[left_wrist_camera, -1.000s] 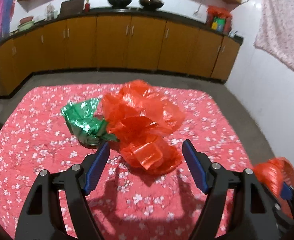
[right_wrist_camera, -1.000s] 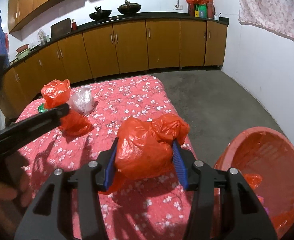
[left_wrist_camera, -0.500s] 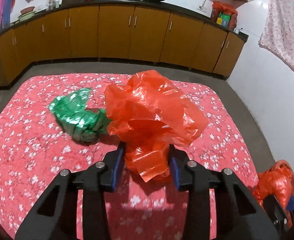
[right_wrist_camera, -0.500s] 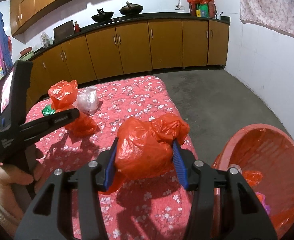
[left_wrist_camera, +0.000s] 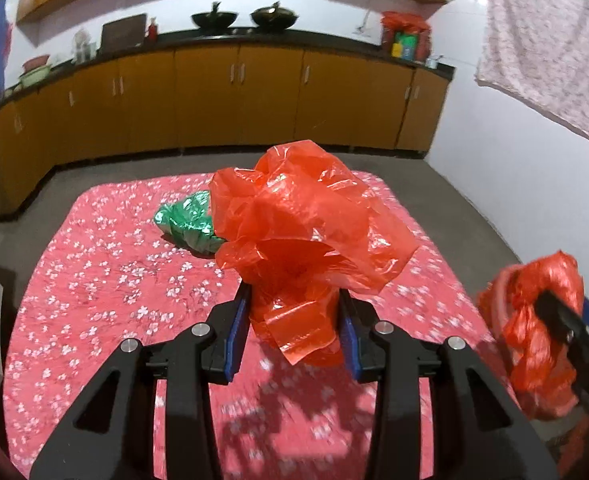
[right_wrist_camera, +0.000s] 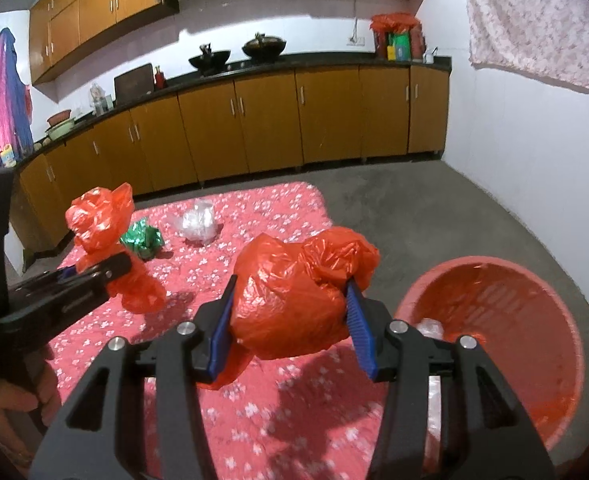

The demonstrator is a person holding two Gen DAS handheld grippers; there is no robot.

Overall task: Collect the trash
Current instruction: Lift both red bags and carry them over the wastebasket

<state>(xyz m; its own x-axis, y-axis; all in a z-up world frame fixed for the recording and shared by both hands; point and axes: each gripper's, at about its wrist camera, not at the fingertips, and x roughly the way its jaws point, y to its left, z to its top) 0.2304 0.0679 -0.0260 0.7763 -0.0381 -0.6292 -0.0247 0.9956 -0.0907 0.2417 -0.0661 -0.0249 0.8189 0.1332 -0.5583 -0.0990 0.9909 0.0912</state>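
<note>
My left gripper [left_wrist_camera: 292,330] is shut on a crumpled red plastic bag [left_wrist_camera: 306,232] and holds it lifted above the red floral table [left_wrist_camera: 106,288]. It also shows at the left of the right wrist view [right_wrist_camera: 98,220]. My right gripper [right_wrist_camera: 292,320] is shut on another stuffed red plastic bag [right_wrist_camera: 294,292], held above the table's right edge; it shows at the right of the left wrist view [left_wrist_camera: 534,320]. A green foil wrapper [left_wrist_camera: 186,226] lies on the table behind the left bag. A clear crumpled plastic piece [right_wrist_camera: 199,222] lies further back.
A large red basin [right_wrist_camera: 510,332] stands on the floor right of the table, with some trash inside. Orange kitchen cabinets [right_wrist_camera: 274,120] line the far wall. A patterned cloth [right_wrist_camera: 534,20] hangs at the upper right.
My left gripper closed on the red bag and lifted it off the table. My right gripper rose with its bag, still shut on it.
</note>
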